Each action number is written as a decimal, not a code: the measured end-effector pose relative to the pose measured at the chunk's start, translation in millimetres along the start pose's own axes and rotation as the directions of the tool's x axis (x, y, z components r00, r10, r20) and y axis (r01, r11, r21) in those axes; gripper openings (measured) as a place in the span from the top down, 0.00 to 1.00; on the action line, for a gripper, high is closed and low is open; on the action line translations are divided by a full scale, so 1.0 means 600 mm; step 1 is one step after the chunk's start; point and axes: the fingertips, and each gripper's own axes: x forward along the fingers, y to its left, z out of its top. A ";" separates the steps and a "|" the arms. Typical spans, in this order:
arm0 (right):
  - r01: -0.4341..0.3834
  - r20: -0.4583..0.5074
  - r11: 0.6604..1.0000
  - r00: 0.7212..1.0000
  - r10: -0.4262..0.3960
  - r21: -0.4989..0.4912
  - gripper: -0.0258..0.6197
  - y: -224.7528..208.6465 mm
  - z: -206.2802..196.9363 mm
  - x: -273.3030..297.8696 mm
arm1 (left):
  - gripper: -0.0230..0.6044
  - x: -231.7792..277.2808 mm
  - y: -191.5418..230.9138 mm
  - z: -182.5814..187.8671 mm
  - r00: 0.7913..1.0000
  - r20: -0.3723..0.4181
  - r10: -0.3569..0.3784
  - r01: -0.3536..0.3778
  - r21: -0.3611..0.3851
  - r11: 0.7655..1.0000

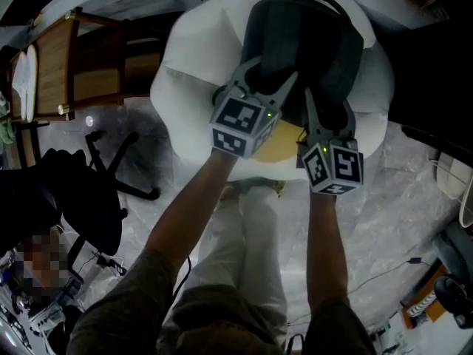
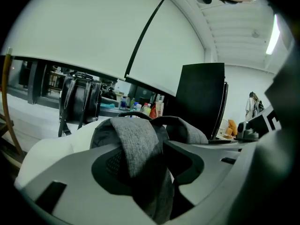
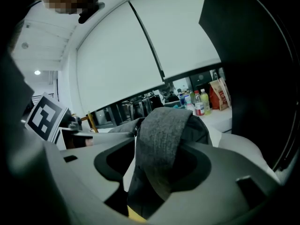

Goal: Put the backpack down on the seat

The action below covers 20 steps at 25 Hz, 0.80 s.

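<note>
The dark grey backpack (image 1: 303,43) lies on the round white seat (image 1: 185,87), its straps facing me. My left gripper (image 1: 270,76) hovers over the pack's near left side with its fingers spread in a V. One grey shoulder strap (image 2: 138,144) runs loosely between the jaws, with dark gaps on both sides. My right gripper (image 1: 329,113) is at the pack's near right corner, and the other strap (image 3: 161,139) hangs between its parted jaws. Neither pair of pads presses on a strap. A yellow patch (image 1: 284,143) shows on the seat under the grippers.
A wooden chair (image 1: 81,65) stands at the left, with a black office chair (image 1: 96,198) below it. Cables lie on the pale floor at the right. Behind the seat a counter carries a black bag (image 2: 79,102) and bottles (image 2: 145,108), beside a dark panel (image 2: 201,100).
</note>
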 end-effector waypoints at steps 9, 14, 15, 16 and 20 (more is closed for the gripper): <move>0.136 -0.023 0.991 0.990 -0.136 0.013 0.35 -0.025 -0.017 -0.022 | 0.45 -0.025 0.000 -0.022 0.999 -0.022 0.028 -0.028 -0.007 1.000; 0.146 -0.031 0.989 0.989 -0.145 0.039 0.35 -0.014 0.000 -0.044 | 0.46 -0.050 -0.020 -0.005 1.000 -0.028 0.013 -0.013 -0.011 1.000; 0.134 -0.033 0.990 0.991 -0.133 0.041 0.37 -0.006 0.006 -0.048 | 0.49 -0.057 -0.025 0.001 0.999 -0.030 0.011 -0.012 -0.009 1.000; 0.119 -0.038 0.992 0.992 -0.117 0.042 0.41 0.004 0.011 -0.053 | 0.52 -0.064 -0.030 0.008 0.999 -0.031 0.012 -0.012 -0.012 1.000; 0.075 -0.055 0.996 0.996 -0.073 0.039 0.66 0.047 0.038 -0.079 | 0.70 -0.102 -0.052 0.045 0.999 -0.030 0.020 -0.021 -0.030 0.999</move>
